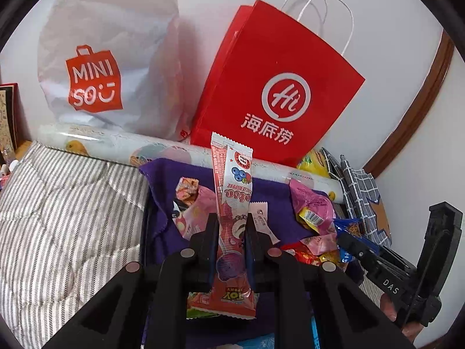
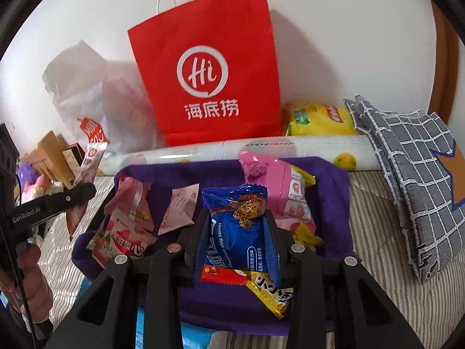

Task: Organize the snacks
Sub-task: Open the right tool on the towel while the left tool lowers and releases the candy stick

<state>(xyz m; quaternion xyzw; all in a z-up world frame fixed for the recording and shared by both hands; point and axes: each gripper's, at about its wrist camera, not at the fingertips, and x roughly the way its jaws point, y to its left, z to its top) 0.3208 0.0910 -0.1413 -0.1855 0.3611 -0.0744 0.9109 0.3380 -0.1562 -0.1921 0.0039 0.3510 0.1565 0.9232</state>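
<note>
My left gripper (image 1: 231,226) is shut on a long red-and-white berry snack stick (image 1: 232,197), held upright above a purple cloth (image 1: 162,174) strewn with snacks. My right gripper (image 2: 236,221) is shut on a blue chocolate chip cookie pack (image 2: 235,232) over the same purple cloth (image 2: 328,174). Pink packets (image 2: 279,183), a strawberry packet (image 2: 125,232) and a yellow packet (image 2: 273,293) lie on the cloth. The left gripper with its stick (image 2: 93,157) shows at the left of the right wrist view. The right gripper (image 1: 401,264) shows at the right of the left wrist view.
A red paper bag (image 1: 276,87) (image 2: 209,67) and a white Miniso bag (image 1: 107,58) lean on the wall behind. A patterned roll (image 2: 290,148) lies across the back. A yellow chip bag (image 2: 319,119), a grey checked cloth (image 2: 412,174) and striped bedding (image 1: 66,209) surround the cloth.
</note>
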